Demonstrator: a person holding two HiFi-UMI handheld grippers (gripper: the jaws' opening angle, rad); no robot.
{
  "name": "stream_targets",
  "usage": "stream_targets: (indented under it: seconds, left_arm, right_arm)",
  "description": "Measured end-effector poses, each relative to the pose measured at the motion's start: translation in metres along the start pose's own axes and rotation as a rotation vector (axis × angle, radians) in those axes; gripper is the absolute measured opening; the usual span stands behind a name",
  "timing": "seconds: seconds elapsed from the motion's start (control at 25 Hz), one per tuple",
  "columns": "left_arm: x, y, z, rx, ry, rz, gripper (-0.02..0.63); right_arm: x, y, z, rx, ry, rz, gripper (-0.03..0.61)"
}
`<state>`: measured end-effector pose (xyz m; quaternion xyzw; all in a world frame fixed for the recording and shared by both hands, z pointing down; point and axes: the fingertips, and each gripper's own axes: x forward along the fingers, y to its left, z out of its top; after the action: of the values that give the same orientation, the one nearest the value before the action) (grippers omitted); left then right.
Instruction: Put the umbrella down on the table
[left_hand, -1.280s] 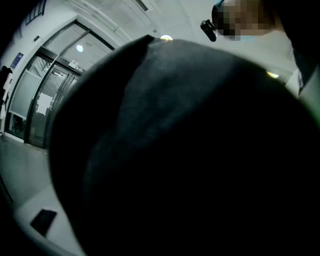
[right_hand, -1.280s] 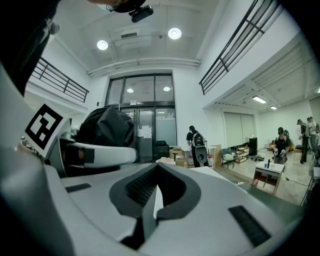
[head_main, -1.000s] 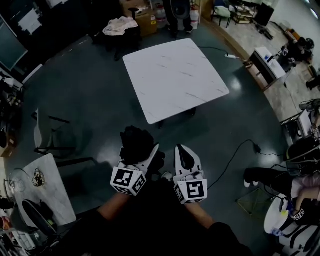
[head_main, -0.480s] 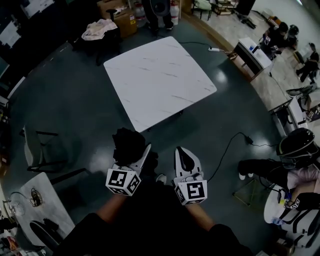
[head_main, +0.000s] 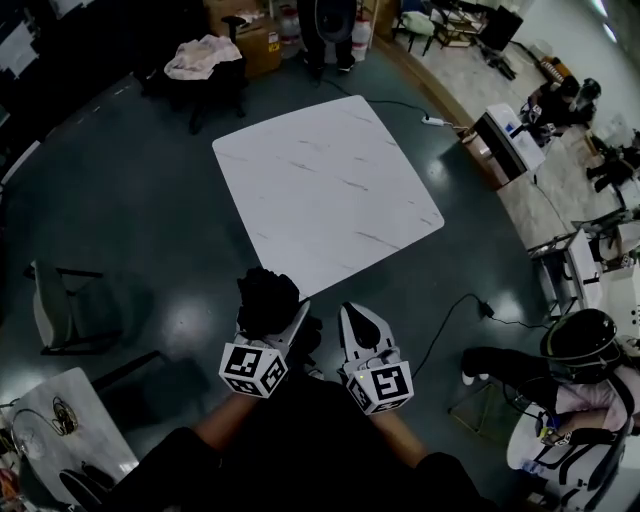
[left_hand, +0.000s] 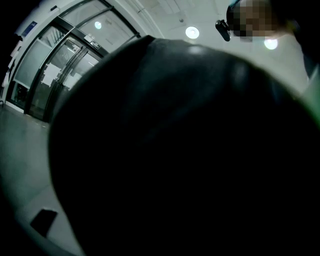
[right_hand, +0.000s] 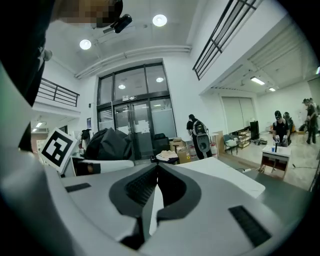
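Closer ahead was drawn the white marble square table (head_main: 320, 180); the bundled black fabric umbrella (head_main: 265, 295) was clamped in the left gripper (head_main: 288, 318), not yet laid down; the right gripper (head_main: 352, 320) was closed, empty.

Pale cloth (head_main: 203, 55) near cardboard box (head_main: 262, 42)

Both forearms reach forward side by side near the body, the left claw (head_main: 292, 322) gripping the umbrella (head_main: 265, 298), the right claw (head_main: 352, 318) with its jaws pressed together on nothing.

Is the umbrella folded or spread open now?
Folded: the umbrella is a compact black bundle in the left gripper, with no canopy spread.
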<state>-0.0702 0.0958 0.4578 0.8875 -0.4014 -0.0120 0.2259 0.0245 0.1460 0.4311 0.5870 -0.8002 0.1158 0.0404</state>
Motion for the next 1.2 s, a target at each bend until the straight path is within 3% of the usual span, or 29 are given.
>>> stream_targets:
  seconds: [0.32, 0.6, 0.76, 1.0, 1.2]
  left_arm:
    - [0.055, 0.062, 0.027, -0.035, 0.031, -0.059, 0.377]
    - [0.082, 0.105, 0.032, -0.065, 0.067, -0.071, 0.377]
    - [0.098, 0.116, 0.029, -0.085, 0.088, -0.066, 0.376]
    - [0.123, 0.116, 0.016, -0.076, 0.135, -0.067, 0.377]
    - [0.161, 0.12, 0.007, -0.056, 0.188, -0.047, 0.377]
  right_arm:
    - [0.097, -0.005, 0.018, 0.011, 0.037, -0.001, 0.017]
    - [0.13, -0.012, 0.016, 0.013, 0.062, -0.046, 0.017]
    - [0.146, -0.024, 0.014, 0.08, 0.049, -0.073, 0.017]
    - [0.168, -0.029, 0.008, 0.071, 0.057, -0.009, 0.017]
    - [0.191, -0.057, 0.008, 0.062, 0.051, -0.01, 0.017]
